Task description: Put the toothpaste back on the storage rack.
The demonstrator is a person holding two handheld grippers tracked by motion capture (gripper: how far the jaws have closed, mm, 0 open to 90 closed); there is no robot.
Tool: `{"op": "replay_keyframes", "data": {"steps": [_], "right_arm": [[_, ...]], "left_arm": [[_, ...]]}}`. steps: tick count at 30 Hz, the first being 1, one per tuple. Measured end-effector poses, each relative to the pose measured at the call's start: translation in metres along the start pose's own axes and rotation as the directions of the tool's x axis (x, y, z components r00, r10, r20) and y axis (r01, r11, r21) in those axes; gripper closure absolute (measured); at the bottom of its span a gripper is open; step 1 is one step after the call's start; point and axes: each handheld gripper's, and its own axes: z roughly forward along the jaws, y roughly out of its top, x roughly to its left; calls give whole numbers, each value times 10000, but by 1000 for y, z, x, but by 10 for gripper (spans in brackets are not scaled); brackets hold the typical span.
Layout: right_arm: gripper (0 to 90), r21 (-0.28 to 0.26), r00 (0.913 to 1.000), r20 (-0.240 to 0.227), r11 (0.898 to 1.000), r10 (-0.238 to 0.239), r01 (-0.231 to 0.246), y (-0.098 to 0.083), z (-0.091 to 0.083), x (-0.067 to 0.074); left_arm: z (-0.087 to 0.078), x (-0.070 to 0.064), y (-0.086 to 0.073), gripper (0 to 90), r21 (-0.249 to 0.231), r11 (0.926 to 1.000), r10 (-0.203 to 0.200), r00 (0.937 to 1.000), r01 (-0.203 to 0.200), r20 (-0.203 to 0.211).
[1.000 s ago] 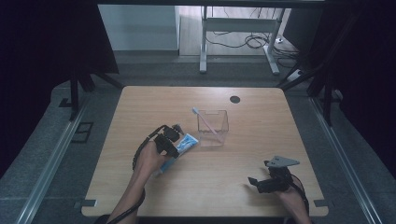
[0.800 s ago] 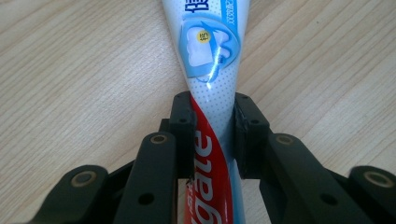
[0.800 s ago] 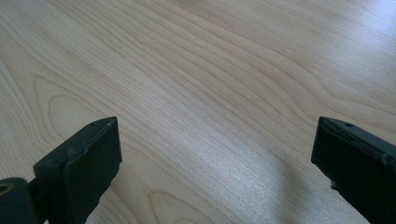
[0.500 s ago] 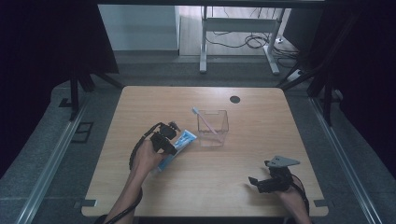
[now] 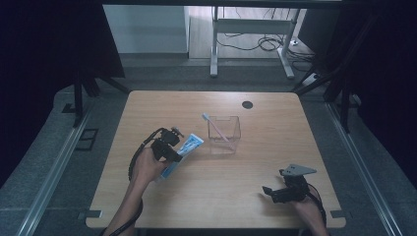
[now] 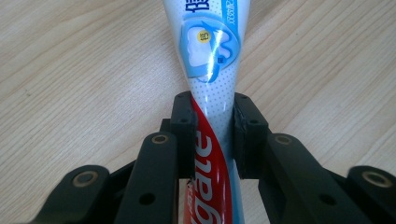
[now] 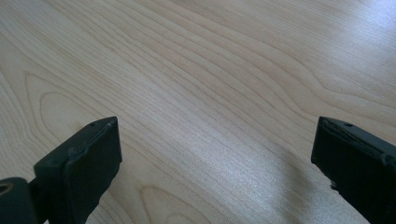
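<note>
L gripper (image 5: 169, 147) clamped on toothpaste tube (image 6: 212, 70), jaws pinching it mid-body w/ the printed end sticking out ahead; tube sits at table's (image 5: 275, 196) left-centre, just left of clear box (image 5: 224, 135) w/ toothbrush (image 5: 212, 125) leaning in it; R gripper (image 5: 275, 191) near right front edge, jaws spread wide, nothing between, wood below.

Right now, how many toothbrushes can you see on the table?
1. The toothbrush leans in the clear box at the middle of the table, its head sticking out over the box's rim.
</note>
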Motion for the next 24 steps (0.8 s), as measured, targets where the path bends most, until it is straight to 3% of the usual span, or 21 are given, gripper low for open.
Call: {"op": "replay_keyframes", "data": {"steps": [13, 24], "right_arm": [[16, 60, 10000, 7, 10000, 14, -14, -1, 0, 0], [0, 195, 10000, 0, 9998, -7, 7, -2, 2, 0]], "left_arm": [[-24, 1, -9, 733, -694, 9973, 246, 9995, -232, 198], [-44, -4, -7, 734, -1306, 9896, 651, 9973, -600, 352]]}}
